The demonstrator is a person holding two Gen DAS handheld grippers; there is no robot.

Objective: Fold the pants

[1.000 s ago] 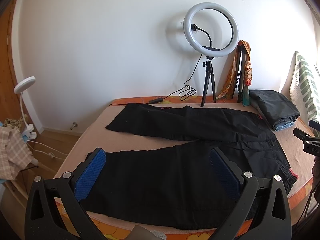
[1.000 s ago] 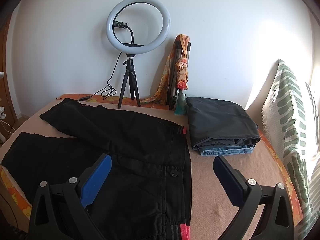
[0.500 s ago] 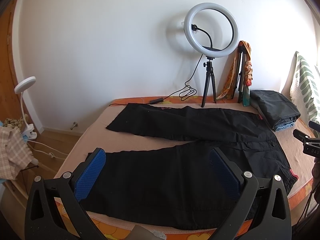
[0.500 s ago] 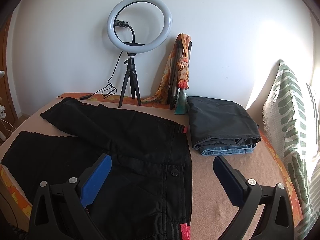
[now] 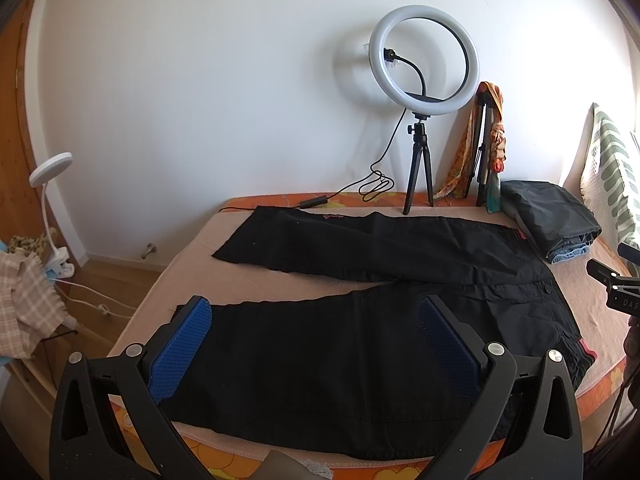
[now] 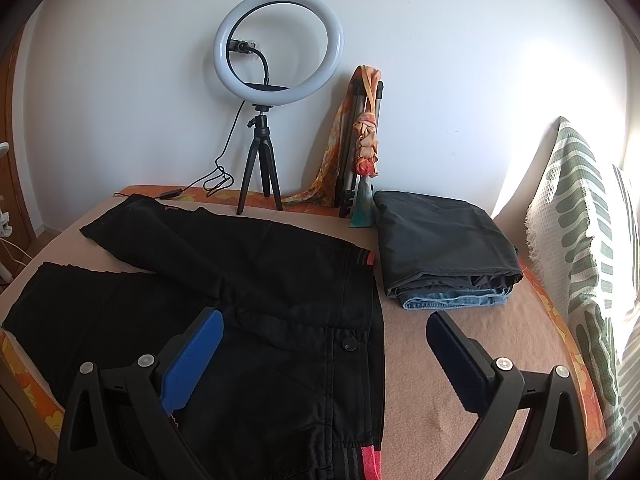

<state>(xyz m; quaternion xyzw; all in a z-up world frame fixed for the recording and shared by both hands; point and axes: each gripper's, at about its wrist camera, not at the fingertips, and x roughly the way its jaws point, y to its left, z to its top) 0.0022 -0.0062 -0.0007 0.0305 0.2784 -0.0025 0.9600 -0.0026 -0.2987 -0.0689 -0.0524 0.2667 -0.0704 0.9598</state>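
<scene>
We have the black pants (image 5: pixel 360 312) spread flat on the bed (image 5: pixel 224 280), filling the middle and lower part of both frames, legs splayed apart toward the left and the waistband (image 6: pixel 372 320) at the right. Both our tools hang above the cloth with fingers spread wide and nothing between them: the left gripper (image 5: pixel 316 356) over the nearer leg, the right gripper (image 6: pixel 324 360) straddling the waistband edge near the button (image 6: pixel 349 343).

We judge that folding has not begun, and the risks lie in the first pinch. The fabric looks thin and slick, so we could catch only the top layer and drag it askew. The far leg (image 5: pixel 360 244) reaches close to the ring light tripod (image 5: pixel 418 176) in the upper centre, and a careless sweep might knock it. The folded stack (image 6: pixel 444 248) sits just beside the waistband and could get dragged along.
</scene>
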